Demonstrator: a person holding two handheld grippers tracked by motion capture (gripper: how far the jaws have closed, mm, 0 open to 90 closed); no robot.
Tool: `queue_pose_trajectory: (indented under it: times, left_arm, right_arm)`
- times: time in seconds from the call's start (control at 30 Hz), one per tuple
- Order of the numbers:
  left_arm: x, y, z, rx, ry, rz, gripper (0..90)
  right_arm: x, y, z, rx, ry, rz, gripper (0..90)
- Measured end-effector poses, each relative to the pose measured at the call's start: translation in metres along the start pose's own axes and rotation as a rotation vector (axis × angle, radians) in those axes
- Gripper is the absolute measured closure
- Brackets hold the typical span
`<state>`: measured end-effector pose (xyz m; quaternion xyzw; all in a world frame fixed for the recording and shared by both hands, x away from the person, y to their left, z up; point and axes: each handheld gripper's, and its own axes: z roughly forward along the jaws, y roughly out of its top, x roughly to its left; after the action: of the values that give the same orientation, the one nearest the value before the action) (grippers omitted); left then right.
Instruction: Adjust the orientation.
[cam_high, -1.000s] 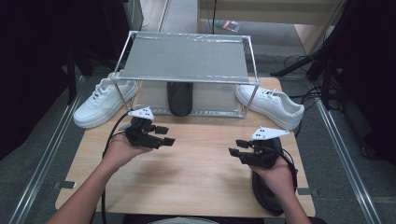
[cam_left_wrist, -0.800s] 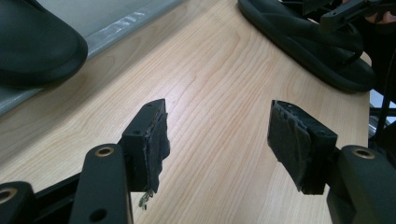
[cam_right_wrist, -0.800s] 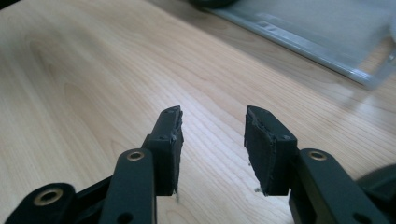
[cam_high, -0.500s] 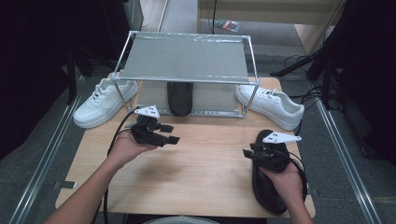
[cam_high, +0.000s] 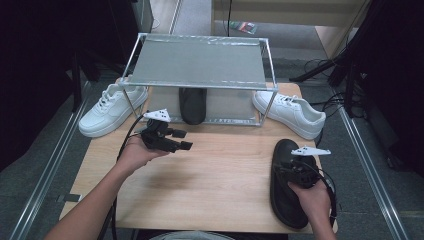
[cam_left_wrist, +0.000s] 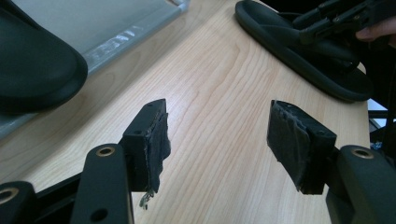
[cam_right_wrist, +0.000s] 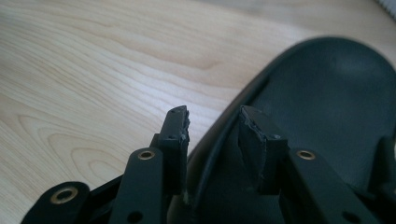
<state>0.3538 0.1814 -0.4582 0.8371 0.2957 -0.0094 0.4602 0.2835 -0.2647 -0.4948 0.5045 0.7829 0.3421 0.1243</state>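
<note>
Right gripper (cam_high: 294, 159) down over the black slipper (cam_high: 286, 197) at the table's (cam_high: 220, 175) near right corner, jaws just been closing with the slipper's edge wall between them, not visibly clamped yet. Left gripper (cam_high: 181, 141) hovering wide open over bare wood, holding nothing. Second black slipper (cam_high: 192, 105) parked under the wire rack (cam_high: 200, 62), white sneakers (cam_high: 107, 111) flanking it.

Second black slipper (cam_high: 192, 105) half hidden under rack (cam_high: 200, 62), black slipper's (cam_high: 287, 190) strap covered by right claw (cam_high: 296, 167)
</note>
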Motion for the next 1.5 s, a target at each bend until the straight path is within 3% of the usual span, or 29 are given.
queue_pose_trajectory:
  times: [0.1, 0.23, 0.5, 0.63, 0.8, 1.17, 1.5]
  left_arm:
    - [0.001, 0.000, 0.000, 0.001, 0.003, -0.006, 39.2]
    - [0.001, -0.001, 0.001, 0.008, 0.007, -0.003, 39.2]
    - [0.001, -0.001, -0.002, 0.004, 0.001, -0.006, 39.7]
    - [-0.001, 0.000, -0.002, 0.000, 0.003, 0.014, 40.4]
    - [-0.001, -0.001, -0.001, 0.009, 0.025, 0.027, 40.5]
    - [-0.004, -0.002, -0.006, 0.003, 0.041, 0.042, 40.5]
    - [-0.009, -0.009, -0.015, -0.006, 0.058, 0.022, 40.3]
  right_arm:
    - [-0.003, -0.001, 0.005, 0.029, 0.017, 0.038, 66.0]
    - [-0.004, 0.001, 0.008, 0.046, 0.026, 0.055, 67.3]
    - [-0.003, 0.002, 0.009, 0.064, 0.056, 0.116, 75.6]
    - [-0.001, 0.003, 0.008, 0.086, 0.078, 0.160, 82.7]
    - [0.008, 0.006, 0.008, 0.093, 0.103, 0.139, 83.6]
    - [0.032, 0.022, 0.005, 0.032, 0.193, 0.076, 83.7]
    - [0.066, 0.050, 0.003, -0.009, 0.252, -0.049, 83.6]
